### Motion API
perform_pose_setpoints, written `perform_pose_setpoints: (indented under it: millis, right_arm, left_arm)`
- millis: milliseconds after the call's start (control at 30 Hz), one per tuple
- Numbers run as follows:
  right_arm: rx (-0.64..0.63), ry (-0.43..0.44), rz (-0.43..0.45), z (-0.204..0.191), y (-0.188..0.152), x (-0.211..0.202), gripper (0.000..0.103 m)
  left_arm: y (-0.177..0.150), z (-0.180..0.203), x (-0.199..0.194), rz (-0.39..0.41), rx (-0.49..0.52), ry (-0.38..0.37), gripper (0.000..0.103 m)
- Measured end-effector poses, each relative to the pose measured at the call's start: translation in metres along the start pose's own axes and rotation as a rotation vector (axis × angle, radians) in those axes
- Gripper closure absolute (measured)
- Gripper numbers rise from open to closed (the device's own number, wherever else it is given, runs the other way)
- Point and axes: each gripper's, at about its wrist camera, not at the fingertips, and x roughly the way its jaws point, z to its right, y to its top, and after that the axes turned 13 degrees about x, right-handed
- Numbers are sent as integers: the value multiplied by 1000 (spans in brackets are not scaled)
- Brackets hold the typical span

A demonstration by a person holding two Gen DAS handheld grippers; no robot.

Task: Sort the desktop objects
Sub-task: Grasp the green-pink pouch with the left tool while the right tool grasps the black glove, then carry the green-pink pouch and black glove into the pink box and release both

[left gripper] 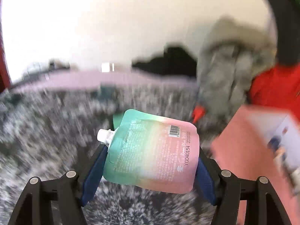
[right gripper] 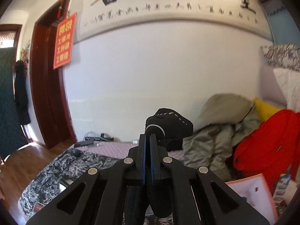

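In the left wrist view, the left gripper (left gripper: 150,161) holds one spouted pouch (left gripper: 151,150) in the lower centre of the frame, its two blue fingers (left gripper: 93,176) pressing the pouch's left and right edges, the white cap pointing left. The pouch hangs clear above a speckled grey blanket (left gripper: 46,131), which is blurred. At the right edge sits one pink box (left gripper: 249,150), with a grey-green coat (left gripper: 225,71) and a red garment (left gripper: 275,86) heaped behind it. To carry the pouch well, I judge the grip should stay even on both edges so the soft pack does not buckle or slip, and the pouch should be brought over the box before the fingers let go. In the right wrist view, the right gripper (right gripper: 148,136) stands in the lower centre with its fingers pressed together on one black sock (right gripper: 168,125), whose toe rises above the fingertips while the rest dangles below. The same box shows at the lower right, one coat and one red garment above it.
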Motion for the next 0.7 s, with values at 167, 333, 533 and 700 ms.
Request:
perform_pose_setpoints:
  millis: [167, 333, 533, 700]
  right_arm:
    - [-22, -18, 94, 6, 15, -64, 100]
    - [-26, -46, 213, 17, 30, -132, 100]
    - [12, -100, 352, 42, 47, -203, 100]
    - [51, -265, 313, 83, 52, -205, 98]
  left_arm:
    - [35, 19, -77, 175, 17, -21, 29]
    - [53, 67, -149, 343, 87, -108, 29]
    - [59, 128, -173, 413, 178, -224, 29]
    - [48, 186, -108, 259, 252, -367, 23]
